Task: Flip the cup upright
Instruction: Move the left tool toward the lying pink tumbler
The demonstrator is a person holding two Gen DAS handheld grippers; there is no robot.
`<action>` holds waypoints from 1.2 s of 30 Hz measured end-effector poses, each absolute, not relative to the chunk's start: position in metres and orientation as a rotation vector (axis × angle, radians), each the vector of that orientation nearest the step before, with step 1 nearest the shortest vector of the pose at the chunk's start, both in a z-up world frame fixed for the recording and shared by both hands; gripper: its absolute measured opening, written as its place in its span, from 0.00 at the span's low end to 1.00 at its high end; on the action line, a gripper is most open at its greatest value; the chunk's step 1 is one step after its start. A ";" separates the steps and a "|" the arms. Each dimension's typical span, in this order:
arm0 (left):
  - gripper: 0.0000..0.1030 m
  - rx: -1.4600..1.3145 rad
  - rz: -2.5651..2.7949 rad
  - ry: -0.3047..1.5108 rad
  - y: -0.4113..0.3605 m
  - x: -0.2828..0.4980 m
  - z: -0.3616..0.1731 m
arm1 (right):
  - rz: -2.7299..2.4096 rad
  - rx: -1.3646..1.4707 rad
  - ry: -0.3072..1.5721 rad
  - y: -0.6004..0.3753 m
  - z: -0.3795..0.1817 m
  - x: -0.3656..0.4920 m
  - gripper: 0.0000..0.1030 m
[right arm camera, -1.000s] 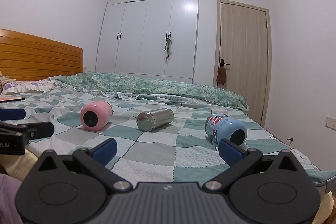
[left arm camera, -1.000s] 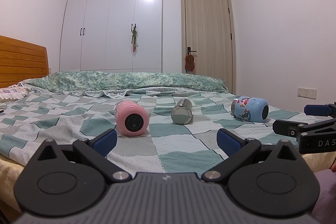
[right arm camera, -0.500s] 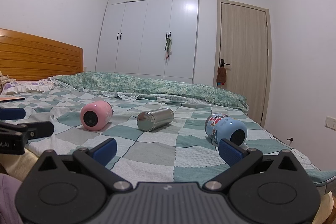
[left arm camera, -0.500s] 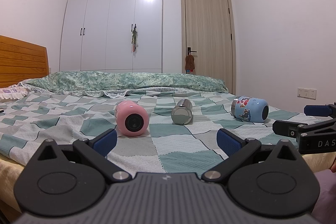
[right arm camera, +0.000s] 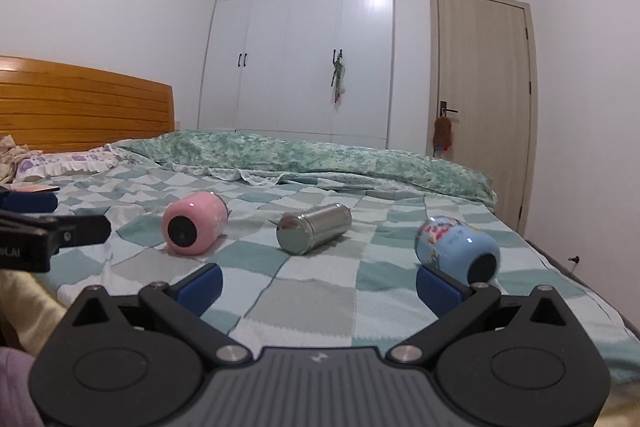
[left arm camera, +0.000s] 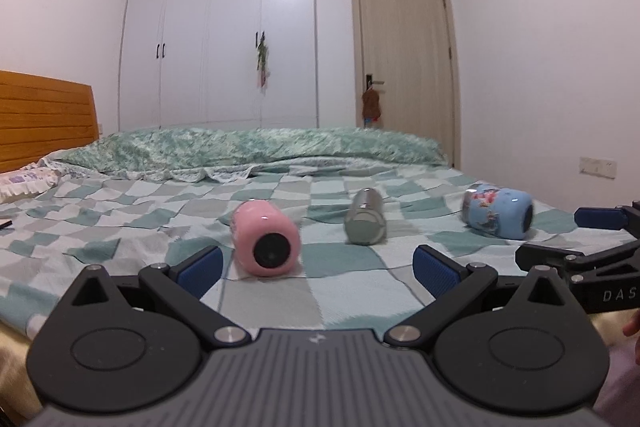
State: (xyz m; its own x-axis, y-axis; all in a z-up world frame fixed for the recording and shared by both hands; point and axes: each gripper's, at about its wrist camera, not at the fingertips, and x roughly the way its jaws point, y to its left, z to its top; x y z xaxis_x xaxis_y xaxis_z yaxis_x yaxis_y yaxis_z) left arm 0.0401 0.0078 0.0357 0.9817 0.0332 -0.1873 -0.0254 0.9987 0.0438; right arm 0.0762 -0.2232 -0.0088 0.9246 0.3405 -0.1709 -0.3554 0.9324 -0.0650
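Left claw (left arm camera: 316, 263) spread wide and empty above the checkered bed (left arm camera: 340, 291); right claw (right arm camera: 318, 285) likewise wide, gripping nothing. Three cups lie on their sides ahead of both, well apart: pink cup (left arm camera: 266, 237), base toward the left claw; steel cup (left arm camera: 365, 221), lengthwise away; blue cup (right arm camera: 458, 251), just beyond the right claw's right finger.

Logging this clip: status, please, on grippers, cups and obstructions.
Left gripper and right gripper open, empty. Pink cup, steel cup, blue cup all on their sides on the bed. Nothing blocking.
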 end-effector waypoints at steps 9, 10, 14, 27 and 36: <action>1.00 0.036 0.086 0.321 0.037 0.111 0.069 | 0.415 -0.109 0.158 -0.190 0.017 0.141 1.00; 1.00 0.039 0.090 0.336 0.039 0.118 0.071 | 0.420 -0.110 0.160 -0.187 0.020 0.148 1.00; 1.00 0.056 0.126 0.409 0.048 0.152 0.076 | 0.432 -0.111 0.185 -0.173 0.029 0.181 1.00; 1.00 0.009 0.197 0.657 0.076 0.266 0.080 | 0.448 -0.102 0.285 -0.141 0.031 0.272 1.00; 1.00 -0.024 0.227 0.835 0.074 0.320 0.063 | 0.484 -0.082 0.348 -0.144 0.014 0.304 1.00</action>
